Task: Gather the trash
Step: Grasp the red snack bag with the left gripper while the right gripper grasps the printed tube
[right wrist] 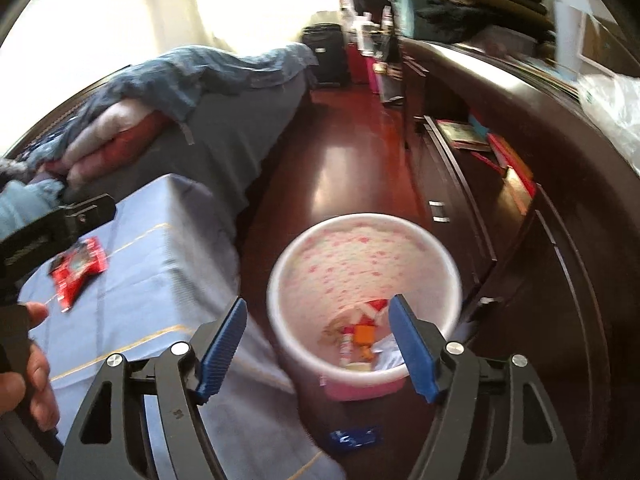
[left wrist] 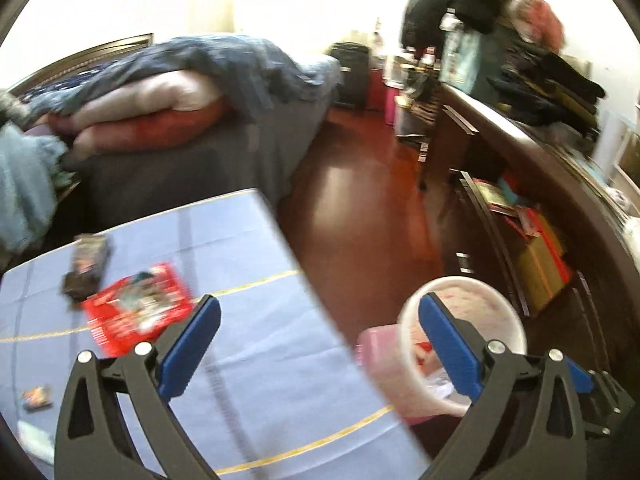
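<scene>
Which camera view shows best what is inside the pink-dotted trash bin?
The right wrist view. It looks down into the trash bin, so the wrappers at its bottom are visible. In the left wrist view the same bin stands at the lower right, partly hidden by a blue pad of the tongs, and its contents are blurred.

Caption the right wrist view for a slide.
Open right gripper above the bin holding wrappers; blue wrapper on the floor.

Glossy wooden floor (right wrist: 352, 168); matt cloth table cover (left wrist: 248, 320); shiny red wrapper (left wrist: 140, 308).
</scene>
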`<state>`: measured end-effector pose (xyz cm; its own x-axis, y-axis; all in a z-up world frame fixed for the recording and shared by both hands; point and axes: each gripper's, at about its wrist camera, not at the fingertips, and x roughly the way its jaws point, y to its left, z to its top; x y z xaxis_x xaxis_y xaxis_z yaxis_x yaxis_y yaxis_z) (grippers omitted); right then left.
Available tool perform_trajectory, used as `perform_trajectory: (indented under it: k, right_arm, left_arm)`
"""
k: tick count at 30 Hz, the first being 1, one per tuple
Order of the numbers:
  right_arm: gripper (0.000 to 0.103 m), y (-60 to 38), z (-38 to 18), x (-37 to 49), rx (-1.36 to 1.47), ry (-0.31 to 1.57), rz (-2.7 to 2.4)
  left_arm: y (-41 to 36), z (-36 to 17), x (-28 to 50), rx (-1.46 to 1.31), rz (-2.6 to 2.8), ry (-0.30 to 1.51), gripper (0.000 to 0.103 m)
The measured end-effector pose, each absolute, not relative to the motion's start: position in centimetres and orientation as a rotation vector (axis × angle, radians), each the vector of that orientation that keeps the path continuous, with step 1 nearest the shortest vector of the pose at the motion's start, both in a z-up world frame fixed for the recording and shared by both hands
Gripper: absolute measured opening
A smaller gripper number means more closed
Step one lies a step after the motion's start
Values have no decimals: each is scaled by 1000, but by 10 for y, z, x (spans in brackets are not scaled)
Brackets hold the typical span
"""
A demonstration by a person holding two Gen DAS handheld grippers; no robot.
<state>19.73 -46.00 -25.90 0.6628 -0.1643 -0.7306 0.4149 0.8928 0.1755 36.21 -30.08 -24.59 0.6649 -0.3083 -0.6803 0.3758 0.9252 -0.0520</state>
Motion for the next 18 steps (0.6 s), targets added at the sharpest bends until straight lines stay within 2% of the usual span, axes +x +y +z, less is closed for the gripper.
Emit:
perform_trajectory:
  k: [10, 18]
  right_arm:
    - [74, -386, -242, 213, 252, 777, -168]
    - [74, -361, -241, 225, 213, 786, -130]
  left_arm:
    - [-201, -278, 416, -73, -102, 874, 99]
    - [-182, -311, 466, -96, -41, 927, 99]
